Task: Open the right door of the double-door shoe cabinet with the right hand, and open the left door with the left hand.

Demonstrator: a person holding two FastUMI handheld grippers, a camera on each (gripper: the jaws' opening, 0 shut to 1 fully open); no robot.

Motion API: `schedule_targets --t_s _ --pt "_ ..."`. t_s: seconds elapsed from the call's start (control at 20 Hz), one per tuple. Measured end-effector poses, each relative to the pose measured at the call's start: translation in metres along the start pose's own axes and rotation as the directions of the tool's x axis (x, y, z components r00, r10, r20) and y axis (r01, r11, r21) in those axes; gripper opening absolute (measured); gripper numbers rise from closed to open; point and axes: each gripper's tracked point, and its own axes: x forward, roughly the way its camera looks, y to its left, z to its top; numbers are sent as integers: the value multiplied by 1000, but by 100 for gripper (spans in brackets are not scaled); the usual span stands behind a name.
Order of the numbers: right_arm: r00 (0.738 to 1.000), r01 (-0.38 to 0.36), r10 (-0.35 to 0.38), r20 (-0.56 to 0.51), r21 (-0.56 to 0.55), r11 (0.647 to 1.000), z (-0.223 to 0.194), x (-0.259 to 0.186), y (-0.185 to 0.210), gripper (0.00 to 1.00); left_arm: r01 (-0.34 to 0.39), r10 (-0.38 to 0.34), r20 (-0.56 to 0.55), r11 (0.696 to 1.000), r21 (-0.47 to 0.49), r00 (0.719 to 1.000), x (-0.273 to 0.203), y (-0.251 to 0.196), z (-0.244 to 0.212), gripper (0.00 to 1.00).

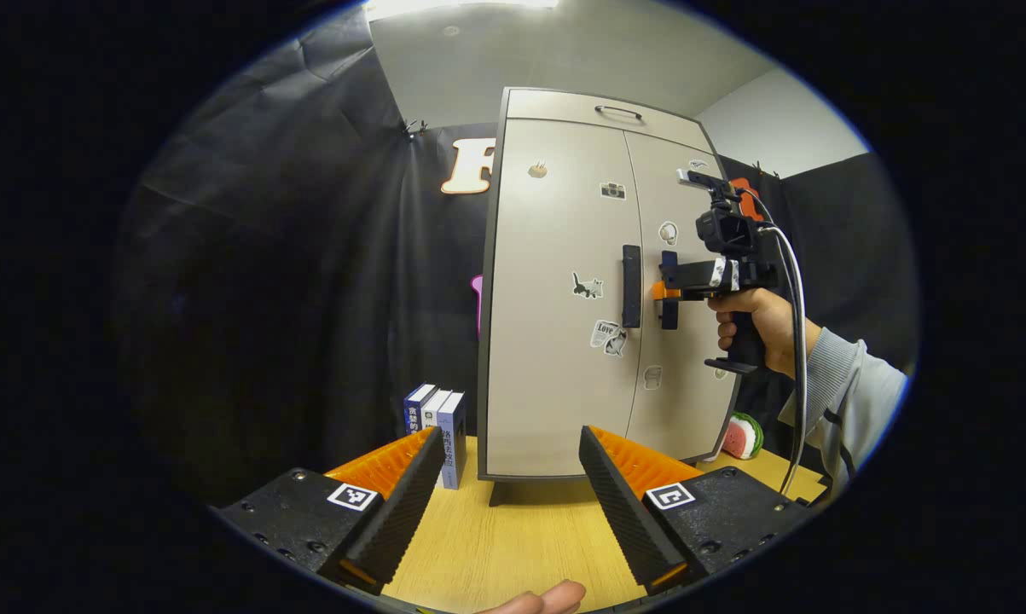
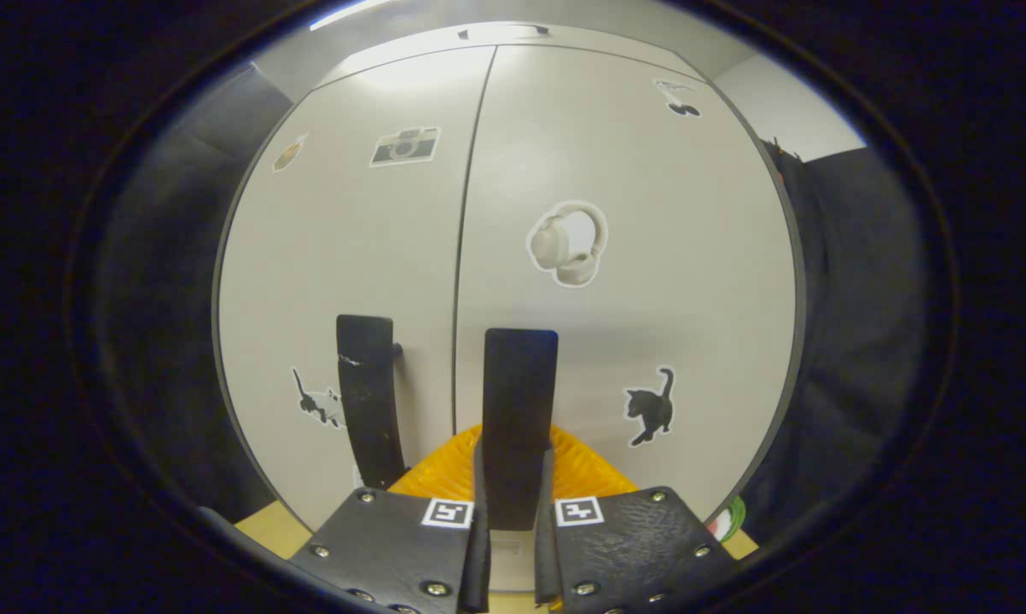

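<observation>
Left gripper [image 1: 508,490]: its fingers are spreading wide over the wooden table [image 1: 513,546], holding nothing.
Shoe cabinet [image 1: 564,281]: it is standing ahead of the left gripper, both doors looking shut.
Left door handle [image 1: 631,286]: it is hanging free, just left of the right gripper.
Right gripper [image 2: 510,512]: its fingers are pressing narrow around the right door handle [image 2: 519,418].
Hidden: the handle's lower end is disappearing between the fingers; the books [image 1: 437,426] and the cabinet's foot are partly cut off.
</observation>
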Motion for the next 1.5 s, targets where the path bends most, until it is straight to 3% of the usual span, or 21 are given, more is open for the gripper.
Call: schedule_targets --t_s 0.8,1.15,1.5 --pt "994 -107 107 -10 25 994 8 -42 -8 20 -100 100 -47 995 0 994 -50 -8 -4 99" --pt "990 -138 138 -12 50 989 9 -66 -27 20 -66 66 8 998 2 998 -88 -37 22 99" --pt "994 -110 110 -6 35 993 10 -85 -57 19 -21 21 5 999 28 1000 -101 -71 28 98"
